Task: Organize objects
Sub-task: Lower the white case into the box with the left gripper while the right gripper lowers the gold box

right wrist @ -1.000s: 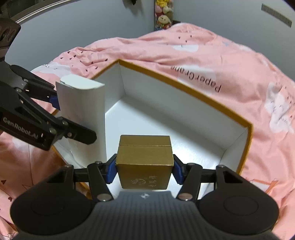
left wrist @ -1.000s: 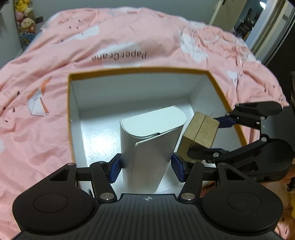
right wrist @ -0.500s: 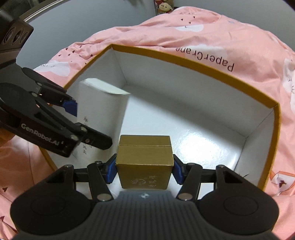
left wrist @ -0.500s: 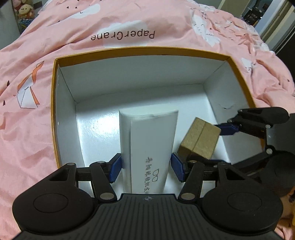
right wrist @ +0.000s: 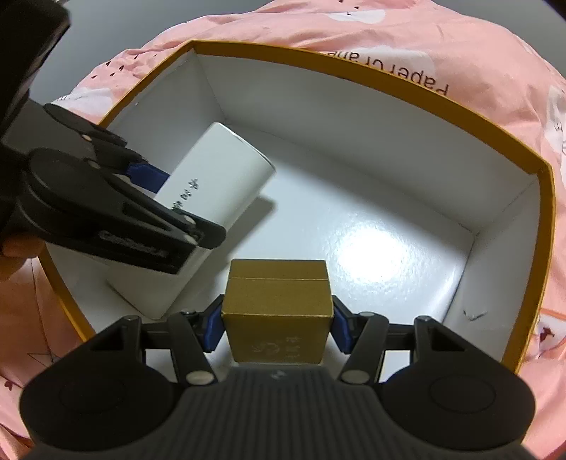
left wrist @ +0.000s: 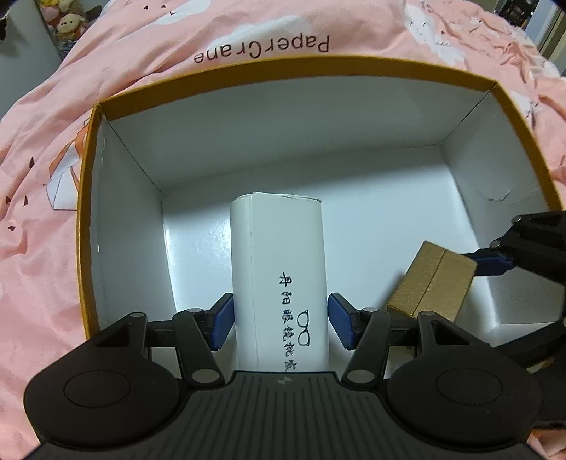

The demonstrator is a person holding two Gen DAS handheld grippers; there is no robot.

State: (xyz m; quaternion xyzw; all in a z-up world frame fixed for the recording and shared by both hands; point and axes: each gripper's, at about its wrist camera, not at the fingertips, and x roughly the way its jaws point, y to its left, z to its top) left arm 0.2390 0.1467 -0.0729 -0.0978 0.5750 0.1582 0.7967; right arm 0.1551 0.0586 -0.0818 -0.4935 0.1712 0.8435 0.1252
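- The white carton, printed with a spectacles pictogram, is seen between the blue pads of the left claw; a thin gap seems to show at each pad, so whether it is gripped cannot be told.
- The gold box is clamped at both sides by the right claw, and is carried low over the floor of the container.
- Both items are placed inside the open gift box, white within and orange at the rim; the white carton leans toward the near left corner, the gold box is held to its right, and the two are apart.
- Risk is judged to lie with the white carton: if it is let go while tilted, it could topple or slide on the glossy floor toward the gold box.
- A second risk is seen in the closeness of the two claws, which could be knocked together as they are drawn out past the near wall.
- The soft bed beneath could let the gift box shift under any push.
- The gift box is set on a rumpled pink duvet lettered "Paper Crane"; plush toys are glimpsed at the far edge of a dim room.
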